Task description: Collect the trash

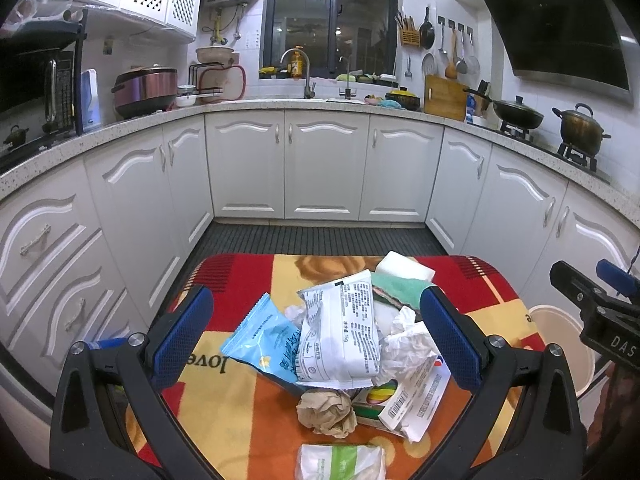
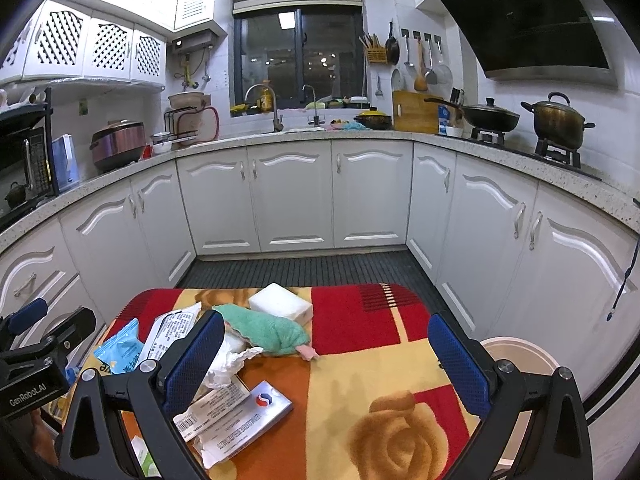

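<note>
left gripper point(image 1: 316, 332): jaws apart, empty, over trash pile.
right gripper point(image 2: 326, 356): jaws apart, empty.
trash: white printed plastic wrapper point(image 1: 340, 336), mid tabletop.
risk: i'd pinch neighbouring crumpled white tissue point(image 1: 408, 344) too, scattering the rest.
bin: round white bucket point(image 2: 520, 356), off the right edge.

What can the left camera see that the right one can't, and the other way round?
Only the left wrist view shows the brown paper ball and a green-and-white packet at the near edge. Only the right wrist view shows the bare rose pattern on the cloth's right half. Both show the blue packet, the white wrapper, the green rag, the white block and the white bin. Both grippers, left and right, are open.
</note>
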Demonstrator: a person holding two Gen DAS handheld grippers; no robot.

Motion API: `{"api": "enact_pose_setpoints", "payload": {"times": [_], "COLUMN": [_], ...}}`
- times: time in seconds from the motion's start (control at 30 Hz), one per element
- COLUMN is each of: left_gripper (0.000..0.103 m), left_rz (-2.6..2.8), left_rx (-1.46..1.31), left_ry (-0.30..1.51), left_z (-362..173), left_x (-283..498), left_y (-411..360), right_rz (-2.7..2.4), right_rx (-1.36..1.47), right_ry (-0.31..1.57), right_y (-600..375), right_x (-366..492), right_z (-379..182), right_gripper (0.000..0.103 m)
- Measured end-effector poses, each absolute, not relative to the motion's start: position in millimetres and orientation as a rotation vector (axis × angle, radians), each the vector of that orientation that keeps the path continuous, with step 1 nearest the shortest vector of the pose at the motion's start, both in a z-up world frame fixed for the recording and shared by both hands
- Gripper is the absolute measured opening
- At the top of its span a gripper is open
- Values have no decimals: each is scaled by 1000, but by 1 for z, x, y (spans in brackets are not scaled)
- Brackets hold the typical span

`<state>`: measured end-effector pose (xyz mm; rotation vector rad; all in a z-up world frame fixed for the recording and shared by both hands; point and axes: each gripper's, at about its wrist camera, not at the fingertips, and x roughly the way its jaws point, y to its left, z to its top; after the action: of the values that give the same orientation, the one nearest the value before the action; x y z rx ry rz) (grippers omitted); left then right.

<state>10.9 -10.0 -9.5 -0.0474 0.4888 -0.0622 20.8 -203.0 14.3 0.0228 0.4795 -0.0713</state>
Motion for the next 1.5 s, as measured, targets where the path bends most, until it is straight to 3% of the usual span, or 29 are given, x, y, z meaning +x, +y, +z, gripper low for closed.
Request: {"api": "enact_pose_setpoints", "payload": {"times": [1.5], "left_gripper": [103], "left_rz": [-62], "left_rx": [-50], "left_ry": [562], "left_z": [-19], "left_x": [17], "left_y": [-9], "right_rz": [-54], "right_rx": [8], "right_ry": [535], "right_y": [-201], "right_x": [27], "right_z": [-4], "right_gripper": [101]}}
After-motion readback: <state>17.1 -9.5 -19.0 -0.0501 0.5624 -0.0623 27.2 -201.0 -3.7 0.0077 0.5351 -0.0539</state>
